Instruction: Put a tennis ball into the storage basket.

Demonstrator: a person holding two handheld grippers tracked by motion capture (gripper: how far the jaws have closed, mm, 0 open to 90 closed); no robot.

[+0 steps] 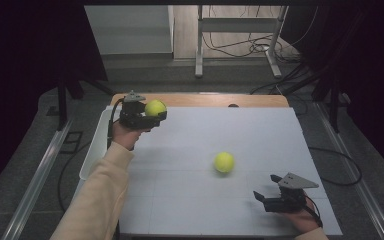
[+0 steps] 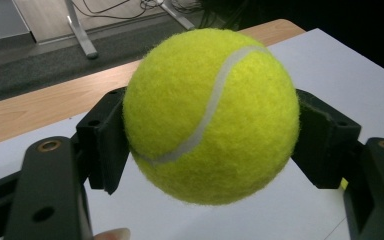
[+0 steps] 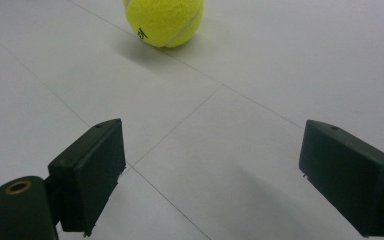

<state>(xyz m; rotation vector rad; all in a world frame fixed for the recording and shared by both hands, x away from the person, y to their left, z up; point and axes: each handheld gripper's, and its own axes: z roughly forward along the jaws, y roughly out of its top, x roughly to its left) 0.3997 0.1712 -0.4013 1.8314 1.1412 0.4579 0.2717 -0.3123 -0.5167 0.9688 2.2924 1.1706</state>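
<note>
While the high view has the left gripper [image 1: 147, 116] up at 10 o'clock, clamped on a tennis ball [image 1: 155, 107], a second ball [image 1: 224, 162] sits on the white table [image 1: 260, 135] just right of centre. Right gripper [image 1: 266, 199] at 5 o'clock, jaws wide, nothing held. Left gripper view: held ball [image 2: 211, 116] dead centre, pads pressing at 9 and 3. Right gripper view: jaws spread, loose ball [image 3: 164, 21] at 12 o'clock, well apart.

The loose tennis ball [image 3: 164, 21] is cut off by the top edge in the right gripper view, and its small black print is too small to read. The held tennis ball [image 2: 211, 116] hides both pad faces pressing it.
</note>
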